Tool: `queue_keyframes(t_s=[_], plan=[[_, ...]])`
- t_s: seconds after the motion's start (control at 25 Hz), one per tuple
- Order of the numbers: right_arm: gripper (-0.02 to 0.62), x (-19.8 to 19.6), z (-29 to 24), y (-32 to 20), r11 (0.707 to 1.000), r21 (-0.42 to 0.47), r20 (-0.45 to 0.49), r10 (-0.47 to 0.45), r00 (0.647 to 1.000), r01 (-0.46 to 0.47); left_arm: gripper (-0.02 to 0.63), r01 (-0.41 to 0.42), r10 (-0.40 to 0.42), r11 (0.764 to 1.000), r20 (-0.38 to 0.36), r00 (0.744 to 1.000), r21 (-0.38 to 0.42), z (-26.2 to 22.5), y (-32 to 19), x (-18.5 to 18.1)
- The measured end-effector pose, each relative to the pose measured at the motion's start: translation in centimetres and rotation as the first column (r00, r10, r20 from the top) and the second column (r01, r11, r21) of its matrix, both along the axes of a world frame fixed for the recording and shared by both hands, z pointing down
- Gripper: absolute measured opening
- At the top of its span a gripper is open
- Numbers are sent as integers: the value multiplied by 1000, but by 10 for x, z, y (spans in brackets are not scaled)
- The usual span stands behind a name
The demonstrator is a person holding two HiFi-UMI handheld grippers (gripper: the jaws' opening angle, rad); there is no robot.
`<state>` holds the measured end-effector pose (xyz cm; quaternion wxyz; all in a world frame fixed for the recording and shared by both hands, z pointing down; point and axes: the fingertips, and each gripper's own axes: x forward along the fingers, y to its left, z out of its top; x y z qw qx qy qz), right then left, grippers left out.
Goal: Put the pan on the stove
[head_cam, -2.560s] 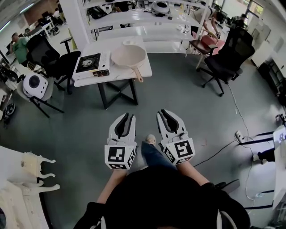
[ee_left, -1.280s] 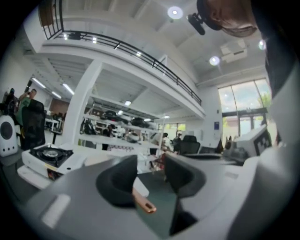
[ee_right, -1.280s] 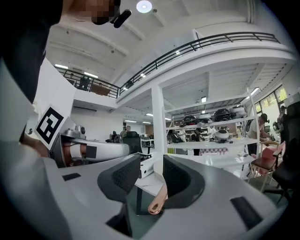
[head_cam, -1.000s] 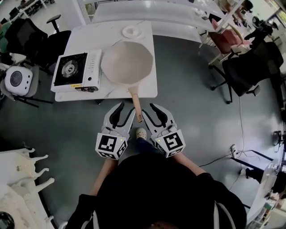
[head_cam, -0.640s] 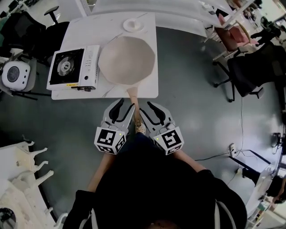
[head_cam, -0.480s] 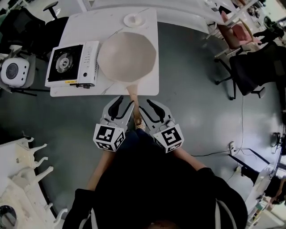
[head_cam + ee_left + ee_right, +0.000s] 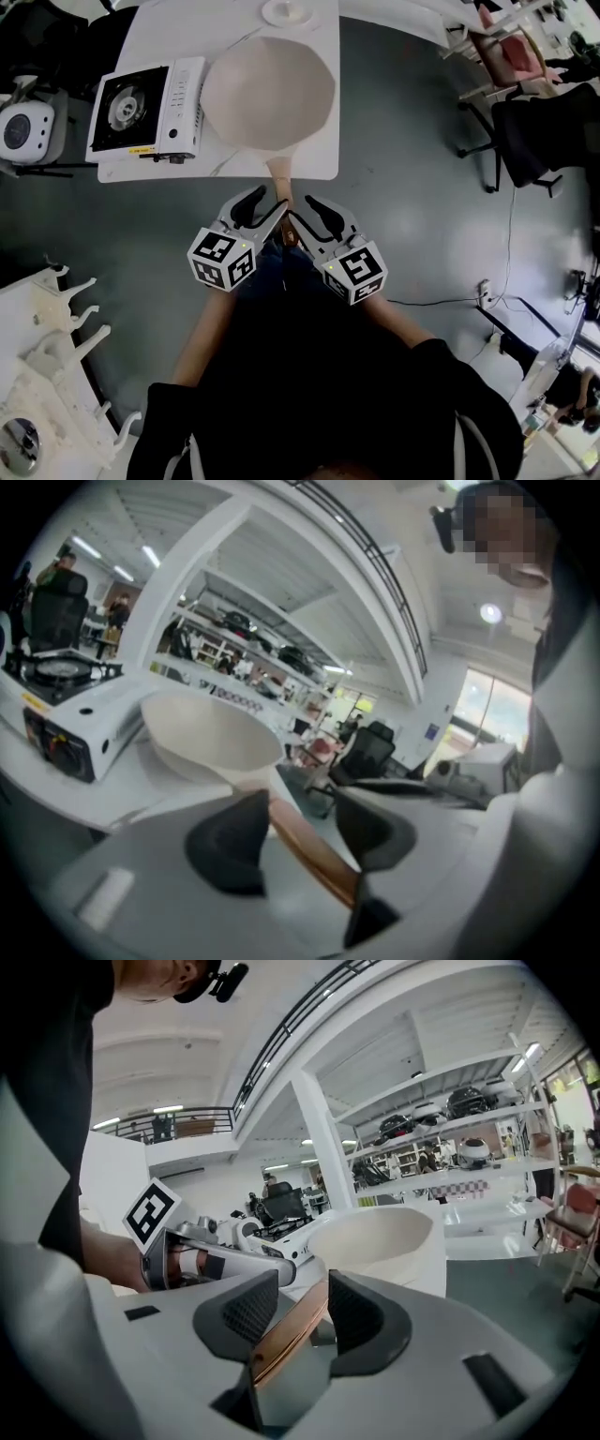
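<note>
Floor (image 7: 422, 187): grey; office chair (image 7: 544, 131) at right.
Worktop (image 7: 187, 28): white, carries everything below.
Pan (image 7: 269, 89): cream, on the worktop just right of the stove, not on it; wooden handle (image 7: 281, 183) overhangs the near edge.
Stove (image 7: 145, 103): single burner, left part.
Dish (image 7: 289, 11): white, far edge; contents unclear.
Left claw (image 7: 300, 808): spread, just been opening, handle between jaws, unpinched.
Right claw (image 7: 305, 1309): likewise.

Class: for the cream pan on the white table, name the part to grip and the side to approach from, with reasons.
Grip the wooden handle, coming from the table's near edge with the jaws either side of it. It is slim, straight and overhangs that edge into free space. The pan's bowl is far too wide for two jaws.
</note>
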<state>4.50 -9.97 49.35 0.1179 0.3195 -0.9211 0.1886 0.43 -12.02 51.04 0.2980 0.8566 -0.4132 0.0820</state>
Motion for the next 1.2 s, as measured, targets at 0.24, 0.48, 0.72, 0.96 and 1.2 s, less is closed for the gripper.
queue_keyframes(t_s=[0.24, 0.48, 0.72, 0.96, 1.2], plan=[[146, 0, 22, -2, 997, -81, -9, 9, 1000, -10, 239, -49, 46, 996, -40, 998, -74, 23, -7, -3], [169, -5, 38, 2, 980, -193, 1, -41, 999, 41, 285, -100, 72, 981, -165, 984, -169, 38, -14, 1], [206, -12, 51, 2, 949, -304, 60, -75, 995, 90, 320, -206, 124, 944, -303, 945, -257, 50, -15, 11], [220, -17, 65, 7, 884, -442, 155, -89, 984, 149, 324, -295, 172, 909, -381, 909, -295, 58, -15, 24], [229, -22, 71, 9, 813, -528, 260, -118, 958, 244, 324, -357, 205, 883, -435, 877, -304, 65, -18, 33]])
